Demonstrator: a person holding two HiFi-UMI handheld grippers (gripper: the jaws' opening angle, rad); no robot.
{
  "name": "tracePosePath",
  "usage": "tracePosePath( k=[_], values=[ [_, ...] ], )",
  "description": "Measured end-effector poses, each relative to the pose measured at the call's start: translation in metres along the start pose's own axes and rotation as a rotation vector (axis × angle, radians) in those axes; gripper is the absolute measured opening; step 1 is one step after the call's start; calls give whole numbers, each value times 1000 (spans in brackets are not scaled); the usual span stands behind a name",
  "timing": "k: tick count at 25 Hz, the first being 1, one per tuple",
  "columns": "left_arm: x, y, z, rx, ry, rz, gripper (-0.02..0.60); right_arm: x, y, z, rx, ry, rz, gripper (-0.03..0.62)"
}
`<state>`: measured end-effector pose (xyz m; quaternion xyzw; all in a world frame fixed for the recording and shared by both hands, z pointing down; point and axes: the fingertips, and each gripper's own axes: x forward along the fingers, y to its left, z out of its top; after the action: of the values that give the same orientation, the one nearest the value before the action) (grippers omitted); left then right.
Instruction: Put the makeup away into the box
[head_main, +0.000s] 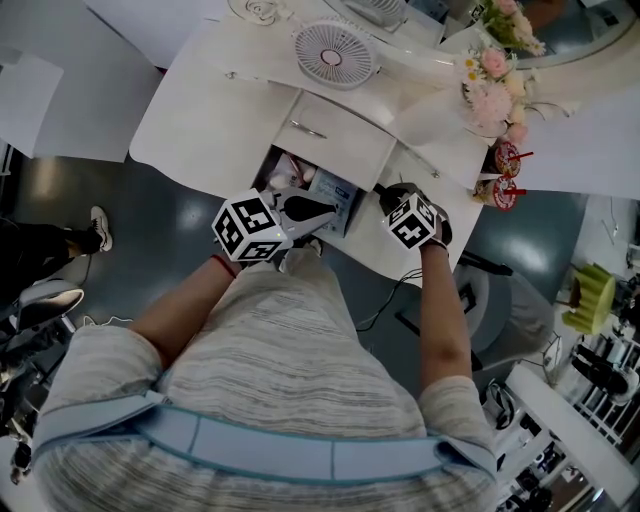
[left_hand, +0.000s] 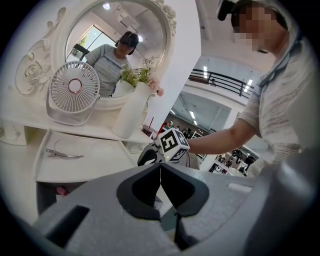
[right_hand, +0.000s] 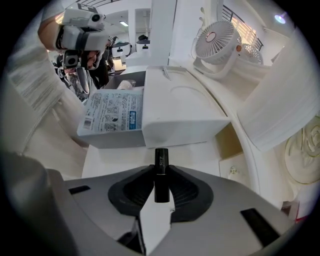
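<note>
Near the front edge of the dressing table (head_main: 200, 110), the right gripper (right_hand: 161, 172) points steeply down. Its jaws are partly closed, pinching a small black makeup tube (right_hand: 161, 157) upright. Just beyond it, to the left, a box with a printed label (right_hand: 112, 115) lies in the open drawer (head_main: 285, 170). The safest move is probably to carry the tube across level, lower it well inside, and only then ease the jaws apart. The left gripper (left_hand: 160, 172), jaws together and empty, hovers left of the drawer and should keep clear.
</note>
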<state>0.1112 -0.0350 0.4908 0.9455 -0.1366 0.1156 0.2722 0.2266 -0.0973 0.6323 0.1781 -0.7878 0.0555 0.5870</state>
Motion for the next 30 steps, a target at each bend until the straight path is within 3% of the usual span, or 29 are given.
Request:
tracePosePath(
  k=[11,17,30],
  values=[
    [-1,1,0,-3,-20,-1,12,-33,2,20,-11,-27,-46,87],
    [-6,2,-4,-15,-28,3,12,-52,6,30,29,-10,-85,87],
    [-19,9,-1,11,-66,9,12,-56,37,62,122,-91,-79,87]
  ],
)
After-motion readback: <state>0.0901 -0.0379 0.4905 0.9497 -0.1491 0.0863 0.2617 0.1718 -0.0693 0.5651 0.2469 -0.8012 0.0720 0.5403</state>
